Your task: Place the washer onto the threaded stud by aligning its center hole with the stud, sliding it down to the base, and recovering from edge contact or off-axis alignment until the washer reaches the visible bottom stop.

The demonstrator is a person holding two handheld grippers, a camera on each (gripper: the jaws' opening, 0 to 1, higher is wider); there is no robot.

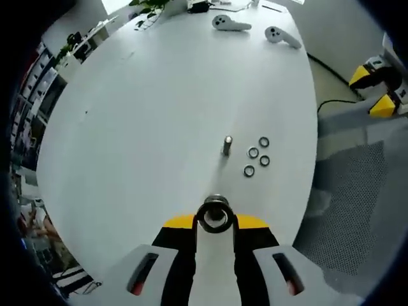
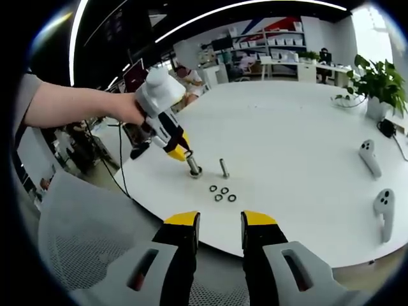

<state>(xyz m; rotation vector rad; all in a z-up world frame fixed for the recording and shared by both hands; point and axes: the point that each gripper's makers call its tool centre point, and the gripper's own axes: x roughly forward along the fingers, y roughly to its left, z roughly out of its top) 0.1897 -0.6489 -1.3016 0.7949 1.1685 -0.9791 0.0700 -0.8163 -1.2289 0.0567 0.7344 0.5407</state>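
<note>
A short threaded stud (image 1: 227, 145) stands upright on the white table (image 1: 159, 115). Several loose washers (image 1: 257, 156) lie just to its right. My left gripper (image 1: 215, 220) is shut on a dark washer (image 1: 215, 215), held low over the table a little short of the stud. In the right gripper view a hand holds that left gripper (image 2: 191, 164) tilted down to the left of the stud (image 2: 224, 167), with the loose washers (image 2: 222, 193) in front of it. My right gripper (image 2: 220, 233) hangs open and holds nothing, back beyond the table's near edge.
Two white hand controllers (image 1: 231, 23) (image 1: 282, 36) lie at the table's far side. A grey mesh chair (image 1: 357, 191) stands by the table edge, also under the right gripper (image 2: 83, 242). A potted plant (image 2: 376, 80) sits on the table's far right.
</note>
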